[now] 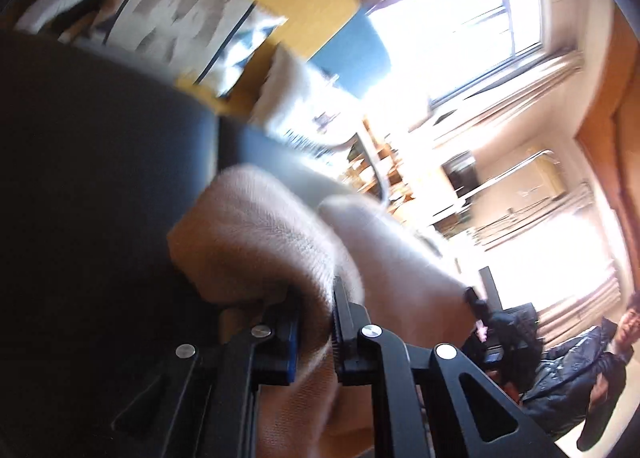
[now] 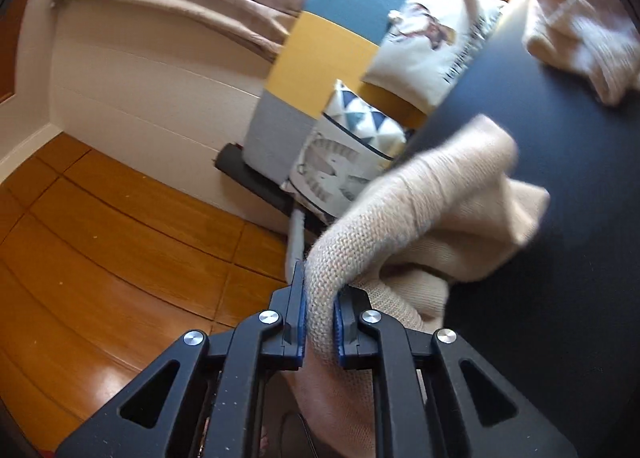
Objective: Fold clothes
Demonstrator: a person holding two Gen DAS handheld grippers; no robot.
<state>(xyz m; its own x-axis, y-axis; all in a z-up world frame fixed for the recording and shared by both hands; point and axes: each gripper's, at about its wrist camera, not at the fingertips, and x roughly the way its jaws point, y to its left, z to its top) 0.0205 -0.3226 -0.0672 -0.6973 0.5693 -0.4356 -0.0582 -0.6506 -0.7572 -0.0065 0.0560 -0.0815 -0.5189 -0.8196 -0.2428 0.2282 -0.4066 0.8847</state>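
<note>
Knitwear fills both grips. The left gripper (image 1: 314,322) has its 2 jaws drawn narrow on a fold of the beige sweater (image 1: 260,234), the cloth bunched up above the blue pads and hanging down between the arms. The right gripper (image 2: 320,322) pinches a rolled edge of the same sweater (image 2: 432,210) just as tightly, the rest of it spilling onto the dark table (image 2: 560,318).

Only the left wrist view shows the bright window (image 1: 460,30) and a person in a dark jacket (image 1: 580,370) standing at the far side of the room. Only the right wrist view shows the wooden floor (image 2: 120,258), 2 patterned cushions (image 2: 352,154) beside the table, and more beige knit (image 2: 580,30) lying at the table's far edge.
</note>
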